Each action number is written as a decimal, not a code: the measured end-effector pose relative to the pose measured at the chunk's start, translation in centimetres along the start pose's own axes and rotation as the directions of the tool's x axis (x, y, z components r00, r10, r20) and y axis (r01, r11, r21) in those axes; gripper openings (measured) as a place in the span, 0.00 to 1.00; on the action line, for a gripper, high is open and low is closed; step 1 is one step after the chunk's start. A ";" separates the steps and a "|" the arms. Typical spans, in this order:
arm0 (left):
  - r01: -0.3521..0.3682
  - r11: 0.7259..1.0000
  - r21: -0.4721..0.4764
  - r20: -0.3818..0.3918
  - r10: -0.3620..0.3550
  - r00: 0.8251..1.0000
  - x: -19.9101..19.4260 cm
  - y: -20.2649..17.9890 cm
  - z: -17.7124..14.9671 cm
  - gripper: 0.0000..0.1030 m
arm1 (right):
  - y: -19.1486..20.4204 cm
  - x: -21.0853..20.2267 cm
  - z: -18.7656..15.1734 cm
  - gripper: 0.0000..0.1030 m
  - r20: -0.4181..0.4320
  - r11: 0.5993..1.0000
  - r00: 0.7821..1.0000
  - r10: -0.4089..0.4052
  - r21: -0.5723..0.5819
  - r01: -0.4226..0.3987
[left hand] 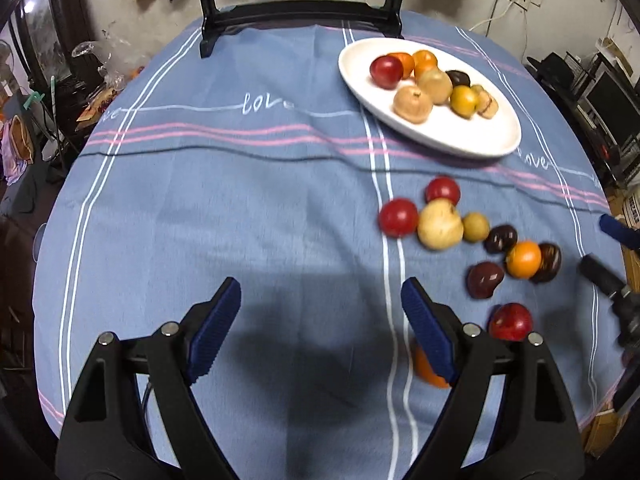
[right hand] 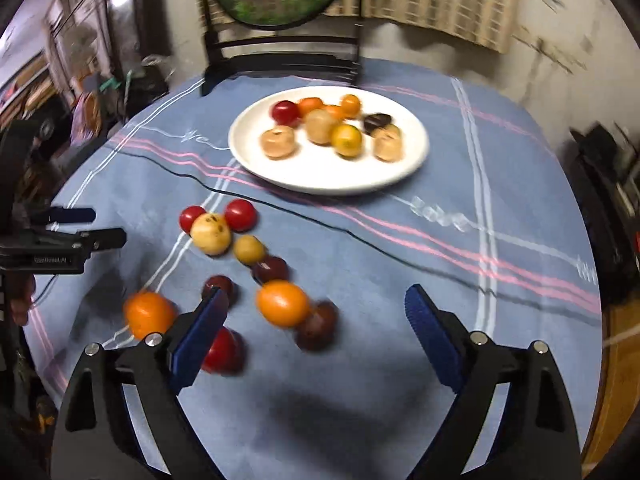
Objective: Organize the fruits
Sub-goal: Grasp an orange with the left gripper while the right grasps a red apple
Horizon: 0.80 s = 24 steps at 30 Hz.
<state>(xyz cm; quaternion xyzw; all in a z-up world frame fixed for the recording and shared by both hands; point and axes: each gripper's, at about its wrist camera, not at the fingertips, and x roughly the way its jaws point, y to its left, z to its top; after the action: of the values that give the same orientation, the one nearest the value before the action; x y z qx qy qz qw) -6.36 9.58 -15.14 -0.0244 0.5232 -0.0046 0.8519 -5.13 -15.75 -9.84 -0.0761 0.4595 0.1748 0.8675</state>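
Observation:
A white oval plate [left hand: 480, 140] [right hand: 400, 172] holds several small fruits at the far side of the table. Loose fruits lie on the blue cloth in front of it: two red ones [left hand: 398, 217], a pale pear [left hand: 440, 224] [right hand: 211, 234], dark plums [left hand: 485, 279], an orange [left hand: 523, 259] [right hand: 283, 304], a red apple [left hand: 511, 321] [right hand: 222, 350] and a second orange [right hand: 148, 314]. My left gripper [left hand: 322, 304] is open and empty, left of the loose fruits. My right gripper [right hand: 316, 312] is open and empty, above the orange and a plum [right hand: 318, 326].
A dark wooden chair [left hand: 300, 8] [right hand: 280, 56] stands at the table's far edge. The round table's blue striped cloth [left hand: 240, 200] has bare room on the left half. Clutter and furniture surround the table on both sides.

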 end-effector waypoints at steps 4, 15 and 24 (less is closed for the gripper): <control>0.038 0.999 0.030 -0.012 -0.037 0.999 -0.7 -0.1 -1.4 0.81 | 0.7 -1.4 -2.9 0.89 -0.058 0.996 0.995 0.087 -0.024 -0.089; 0.099 0.991 0.088 -0.031 -0.097 0.995 -2.8 -0.2 -4.5 0.81 | 6.2 3.7 -3.6 0.81 -0.143 0.985 0.977 0.158 -0.051 -0.167; 0.144 0.984 0.108 -0.051 -0.139 0.989 -2.0 -1.5 -5.4 0.81 | 5.3 3.7 -4.0 0.39 -0.228 0.974 0.949 0.217 -0.019 -0.228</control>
<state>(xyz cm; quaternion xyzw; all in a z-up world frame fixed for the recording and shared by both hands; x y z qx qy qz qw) -12.03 7.96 -15.75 -0.0138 0.5372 -0.0950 0.8379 -8.23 -11.10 -15.01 -0.0624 0.5562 0.2719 0.7828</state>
